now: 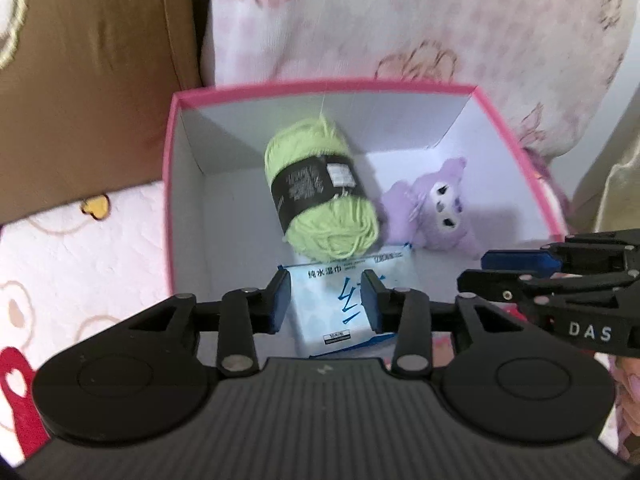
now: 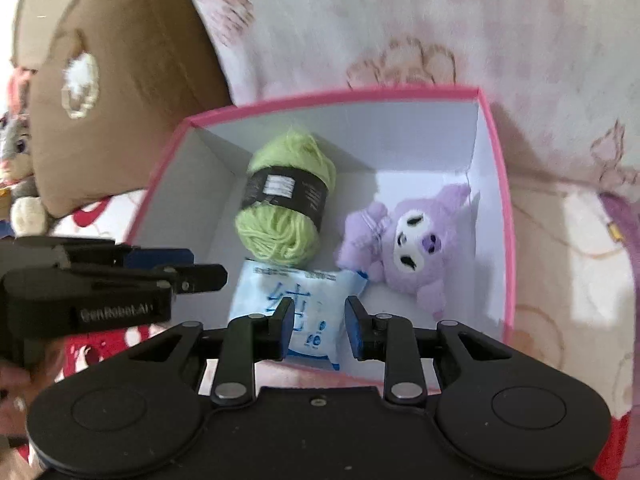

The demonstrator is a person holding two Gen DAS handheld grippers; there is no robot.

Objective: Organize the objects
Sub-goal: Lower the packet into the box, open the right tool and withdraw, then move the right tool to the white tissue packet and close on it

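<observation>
- Bed cover (image 1: 400, 20), white with pink and brown flower print: lies under the box and spreads out on all sides of it.
- Brown cushion (image 1: 80, 80): outside the box, off its far left corner, close to the wall there but contact unclear.
- Box (image 1: 320, 84), pink outside, white inside, lid off: landmark for all entries. Three items lie on its floor.
- Left gripper (image 1: 326, 280): hangs over the box's near edge, tilted down into it. Fingers released, a plain gap between the blue pads, nothing pinched. The wipes pack shows through the gap, lying below.
- Right gripper (image 2: 318, 308): also over the box's near edge, just beside the left one and towards the box's right half. Fingers drawn closer together than the left pair, but a clear gap remains and it is empty; no grasp.
- Yarn ball (image 1: 320, 196), light green with a black paper band: inside the box, about mid-floor, long axis running from the back wall towards the near edge. Its near end rests on or against the wipes pack.
- Plush toy (image 1: 436, 208), lilac, white face: inside the box, right half, just beside the yarn; touching or not, cannot tell.
- Wipes pack (image 1: 328, 304), pale blue and white with blue characters: flat on the box floor against the near edge, in front of the yarn, one corner reaching the plush toy.
- Pictures slightly blurred.
</observation>
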